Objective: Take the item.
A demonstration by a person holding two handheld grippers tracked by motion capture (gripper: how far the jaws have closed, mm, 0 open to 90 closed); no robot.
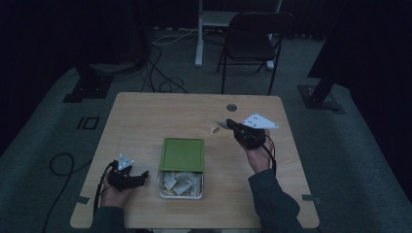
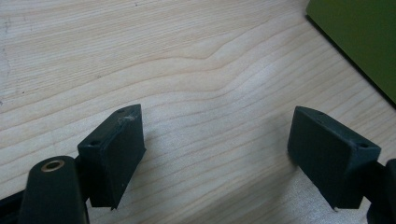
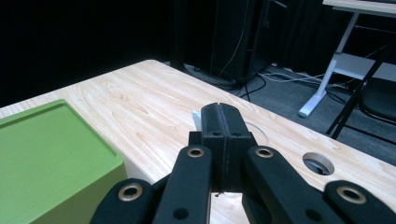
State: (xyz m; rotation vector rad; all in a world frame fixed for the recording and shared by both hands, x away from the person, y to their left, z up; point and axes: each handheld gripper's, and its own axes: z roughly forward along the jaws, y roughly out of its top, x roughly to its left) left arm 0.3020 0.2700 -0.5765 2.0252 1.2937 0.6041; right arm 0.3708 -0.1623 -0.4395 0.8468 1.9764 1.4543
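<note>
1. My right gripper is up past the far right corner of the box, jaws pressed together, pads meeting flat in the right gripper view
2. A thin white slip pokes out at the right gripper's tip; in the right gripper view a pale edge shows just behind the closed pads, looks pinched between them
3. A small tan scrap lies on the table just left of the right gripper's tip, apart from it
4. My left gripper rests low near the table's front edge, jaws apart, nothing between them; bare wood shows between the pads in the left gripper view
5. The box sits just right of the left gripper, not touching; its green lid is at the top right corner of the left gripper view
6. The lid is slid back, so the box's near end is open with white paper pieces inside, level with the left gripper and near it
</note>
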